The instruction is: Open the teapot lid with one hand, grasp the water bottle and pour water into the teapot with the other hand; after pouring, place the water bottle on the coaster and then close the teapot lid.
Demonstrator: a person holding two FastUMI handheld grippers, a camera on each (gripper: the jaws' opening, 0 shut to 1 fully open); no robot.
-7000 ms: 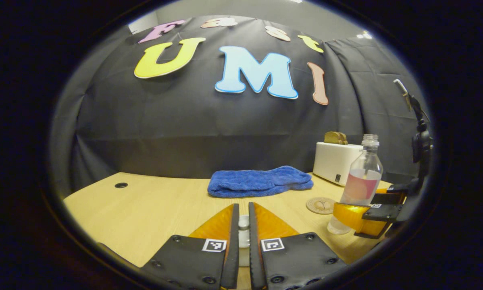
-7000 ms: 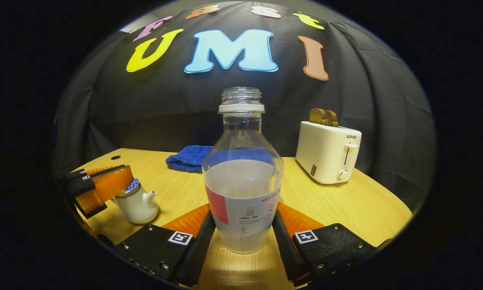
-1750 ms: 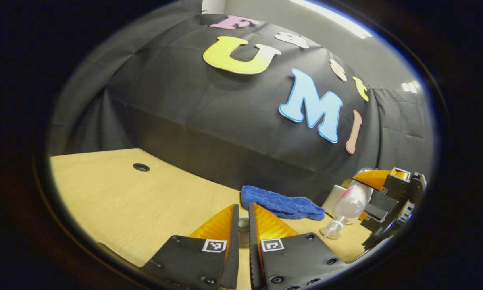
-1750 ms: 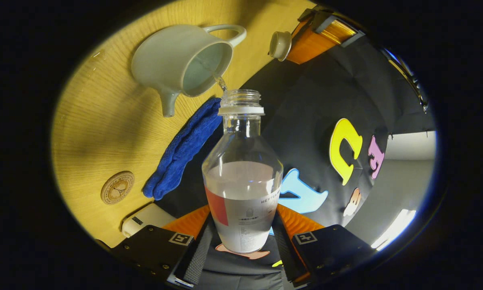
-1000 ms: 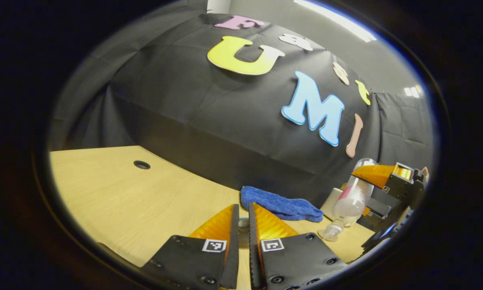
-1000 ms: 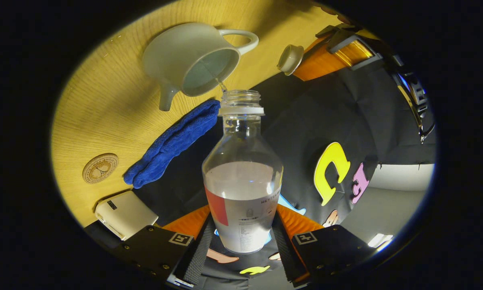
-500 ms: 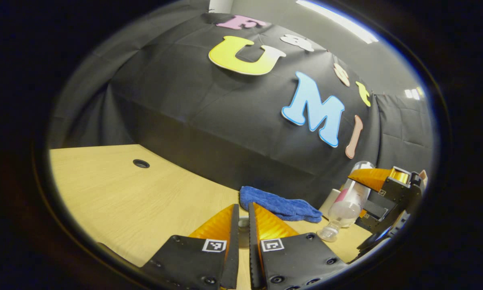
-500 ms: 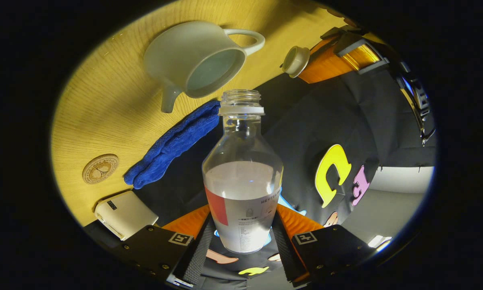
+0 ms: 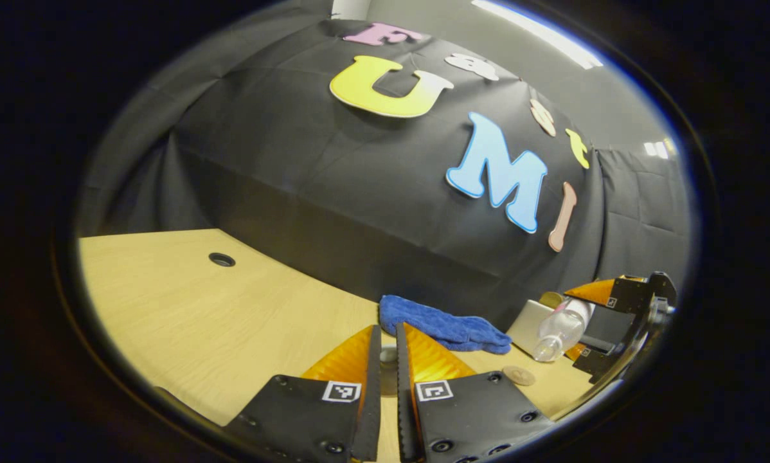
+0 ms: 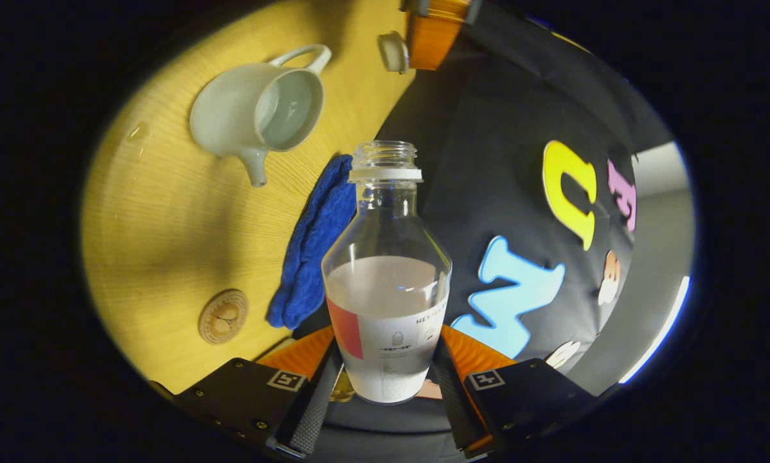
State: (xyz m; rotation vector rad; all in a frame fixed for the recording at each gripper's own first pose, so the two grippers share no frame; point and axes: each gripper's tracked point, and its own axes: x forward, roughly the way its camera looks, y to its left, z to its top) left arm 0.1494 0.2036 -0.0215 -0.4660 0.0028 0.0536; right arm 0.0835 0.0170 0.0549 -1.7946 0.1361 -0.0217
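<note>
My right gripper (image 10: 385,334) is shut on a clear water bottle (image 10: 385,283), part full, uncapped and tipped on its side in the air. The white teapot (image 10: 256,116) stands open on the wooden table (image 10: 147,244) with water inside; no stream leaves the bottle's mouth. Beyond the pot, my left gripper (image 10: 414,45) holds the small white lid (image 10: 394,51). In the left gripper view, my left gripper (image 9: 388,331) is shut on the lid (image 9: 388,370). The bottle (image 9: 562,328) hangs tilted in my right gripper (image 9: 581,321) at far right, above the round wooden coaster (image 9: 519,375).
A folded blue towel (image 10: 314,251) lies along the back of the table, between the teapot and the coaster (image 10: 223,315). A white toaster (image 9: 528,325) stands behind the bottle. A cable hole (image 9: 221,259) sits far left. A drop of water (image 10: 134,132) lies near the pot.
The stream from the bottle into the teapot has stopped. My right gripper has swung the bottle away from the pot, toward the coaster side. My left gripper has stayed aloft with the lid.
</note>
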